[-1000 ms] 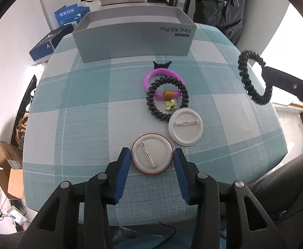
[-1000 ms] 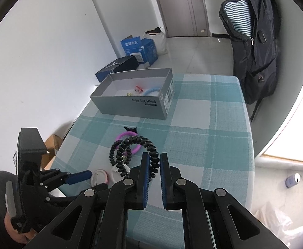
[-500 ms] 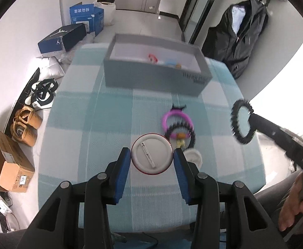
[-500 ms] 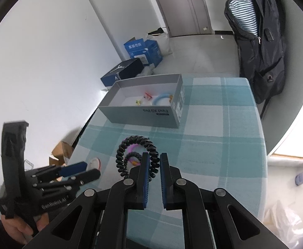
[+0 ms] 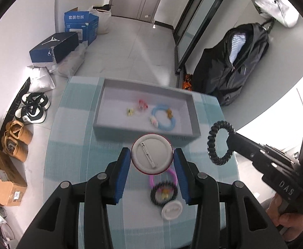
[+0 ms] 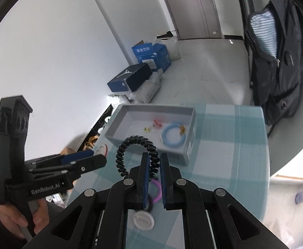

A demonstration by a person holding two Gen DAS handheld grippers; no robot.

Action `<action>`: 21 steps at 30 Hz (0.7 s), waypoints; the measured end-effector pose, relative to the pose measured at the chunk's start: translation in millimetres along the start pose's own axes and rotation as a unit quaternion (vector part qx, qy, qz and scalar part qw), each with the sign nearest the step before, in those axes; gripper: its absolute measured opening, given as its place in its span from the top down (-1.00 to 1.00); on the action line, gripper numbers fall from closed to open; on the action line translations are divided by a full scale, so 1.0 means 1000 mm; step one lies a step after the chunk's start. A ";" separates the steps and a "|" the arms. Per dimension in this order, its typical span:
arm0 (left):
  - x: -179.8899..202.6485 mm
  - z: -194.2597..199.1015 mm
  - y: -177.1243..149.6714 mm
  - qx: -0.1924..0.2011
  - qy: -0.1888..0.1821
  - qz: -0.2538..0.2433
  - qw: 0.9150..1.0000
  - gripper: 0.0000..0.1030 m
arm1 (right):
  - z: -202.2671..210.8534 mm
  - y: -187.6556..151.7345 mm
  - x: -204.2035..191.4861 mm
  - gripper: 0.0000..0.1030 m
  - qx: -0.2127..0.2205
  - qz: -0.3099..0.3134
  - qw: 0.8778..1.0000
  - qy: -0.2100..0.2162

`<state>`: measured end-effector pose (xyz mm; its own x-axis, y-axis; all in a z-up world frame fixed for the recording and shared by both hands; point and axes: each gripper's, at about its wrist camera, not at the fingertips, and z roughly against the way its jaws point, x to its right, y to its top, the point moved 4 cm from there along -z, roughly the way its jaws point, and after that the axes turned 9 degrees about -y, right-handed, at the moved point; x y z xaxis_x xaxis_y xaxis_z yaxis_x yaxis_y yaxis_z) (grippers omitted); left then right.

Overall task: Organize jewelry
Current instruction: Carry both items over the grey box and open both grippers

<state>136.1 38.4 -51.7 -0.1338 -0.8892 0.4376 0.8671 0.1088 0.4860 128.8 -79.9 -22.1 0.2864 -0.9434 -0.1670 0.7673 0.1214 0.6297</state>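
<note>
Both claws are loaded and up off the table, the grey box ahead of and below each. Left claw, part open, clamps the round pin badge edge to edge, white back and pin bar facing up, just short of the box's near wall. Right claw, pinched near shut, holds the black spiral hair tie, loop standing upright. Left looks nearer the box. Pink ring, second black tie and small white badge lie on the table.
</note>
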 end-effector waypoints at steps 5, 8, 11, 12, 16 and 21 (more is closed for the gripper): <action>-0.007 -0.010 0.022 -0.004 -0.015 0.012 1.000 0.28 | -0.016 0.023 0.001 0.83 -0.004 0.007 1.000 0.006; -0.009 -0.016 0.034 -0.008 -0.021 0.018 1.000 0.28 | -0.026 0.034 0.003 0.83 -0.006 0.010 1.000 0.010; -0.012 -0.023 0.043 -0.012 -0.023 0.021 0.999 0.28 | -0.036 0.045 0.005 0.83 -0.007 0.016 1.000 0.010; -0.013 -0.025 0.045 -0.013 -0.025 0.023 0.999 0.28 | -0.039 0.048 0.007 0.83 -0.008 0.016 1.000 0.012; -0.016 -0.037 0.053 -0.021 -0.039 0.028 0.999 0.28 | -0.054 0.057 0.014 0.82 -0.017 0.014 1.000 0.012; -0.019 -0.052 0.056 -0.033 -0.049 0.034 0.998 0.28 | -0.070 0.055 0.016 0.82 -0.030 0.016 0.999 0.018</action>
<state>212.6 38.5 -72.3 -0.1180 -0.8323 0.5417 0.9047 0.1347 0.4041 215.6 -66.8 -43.0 0.3311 -0.9272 -0.1753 0.7900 0.1708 0.5889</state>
